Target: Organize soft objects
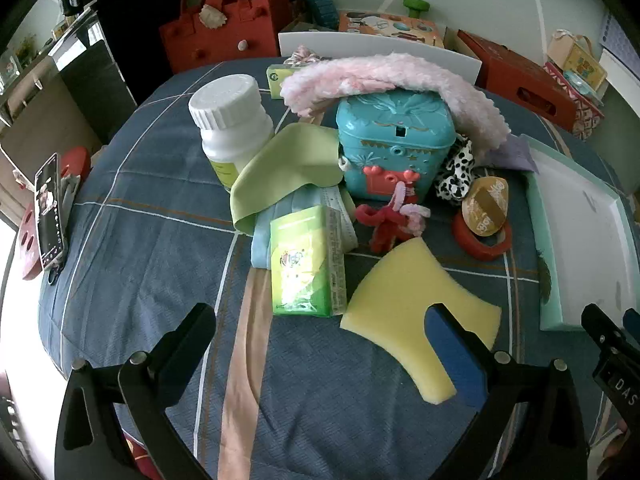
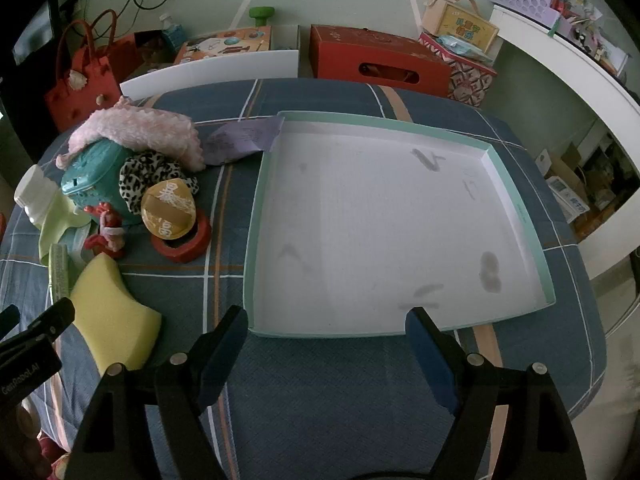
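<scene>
Left gripper (image 1: 320, 320) spread wide, nothing pinched, over yellow sponge (image 1: 416, 304) and green tissue pack (image 1: 306, 262) on blue plaid cloth (image 1: 152, 240). Right gripper (image 2: 326, 322) spread, nothing between its pads, at near rim of white tray (image 2: 516, 208). "GenRobot.AI" reads on left gripper body. Gold Chinese-lettered tag (image 2: 170, 212) lies on red ring (image 2: 186, 246).
</scene>
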Demonstrator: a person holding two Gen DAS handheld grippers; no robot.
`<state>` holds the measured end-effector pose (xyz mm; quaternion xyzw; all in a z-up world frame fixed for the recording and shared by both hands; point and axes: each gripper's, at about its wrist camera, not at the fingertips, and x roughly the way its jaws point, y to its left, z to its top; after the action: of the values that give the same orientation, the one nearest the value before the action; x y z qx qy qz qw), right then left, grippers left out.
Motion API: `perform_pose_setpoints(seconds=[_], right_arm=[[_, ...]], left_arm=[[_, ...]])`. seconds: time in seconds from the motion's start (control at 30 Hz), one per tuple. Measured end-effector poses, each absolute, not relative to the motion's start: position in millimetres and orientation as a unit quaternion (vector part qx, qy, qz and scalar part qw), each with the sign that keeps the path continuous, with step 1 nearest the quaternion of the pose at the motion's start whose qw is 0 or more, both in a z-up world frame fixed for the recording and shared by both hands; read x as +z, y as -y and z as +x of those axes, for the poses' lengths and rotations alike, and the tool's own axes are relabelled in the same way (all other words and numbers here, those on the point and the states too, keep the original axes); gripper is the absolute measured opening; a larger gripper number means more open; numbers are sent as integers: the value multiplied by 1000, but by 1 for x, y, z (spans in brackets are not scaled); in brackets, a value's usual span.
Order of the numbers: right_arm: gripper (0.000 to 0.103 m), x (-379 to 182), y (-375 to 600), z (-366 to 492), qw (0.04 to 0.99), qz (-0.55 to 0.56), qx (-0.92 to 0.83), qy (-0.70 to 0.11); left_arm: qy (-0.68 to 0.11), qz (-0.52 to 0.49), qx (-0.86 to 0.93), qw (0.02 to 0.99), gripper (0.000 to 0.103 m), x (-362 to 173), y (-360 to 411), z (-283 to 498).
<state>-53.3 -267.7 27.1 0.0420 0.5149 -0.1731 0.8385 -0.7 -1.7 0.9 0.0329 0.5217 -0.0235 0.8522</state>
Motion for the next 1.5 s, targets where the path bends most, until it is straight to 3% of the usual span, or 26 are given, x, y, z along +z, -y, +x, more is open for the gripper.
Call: perform_pose_setpoints(seconds=[1.5], right_arm=[[84, 28, 269, -52, 838, 42, -174, -516]], left_arm=[[-522, 24, -18, 853, 103, 1, -4, 2]])
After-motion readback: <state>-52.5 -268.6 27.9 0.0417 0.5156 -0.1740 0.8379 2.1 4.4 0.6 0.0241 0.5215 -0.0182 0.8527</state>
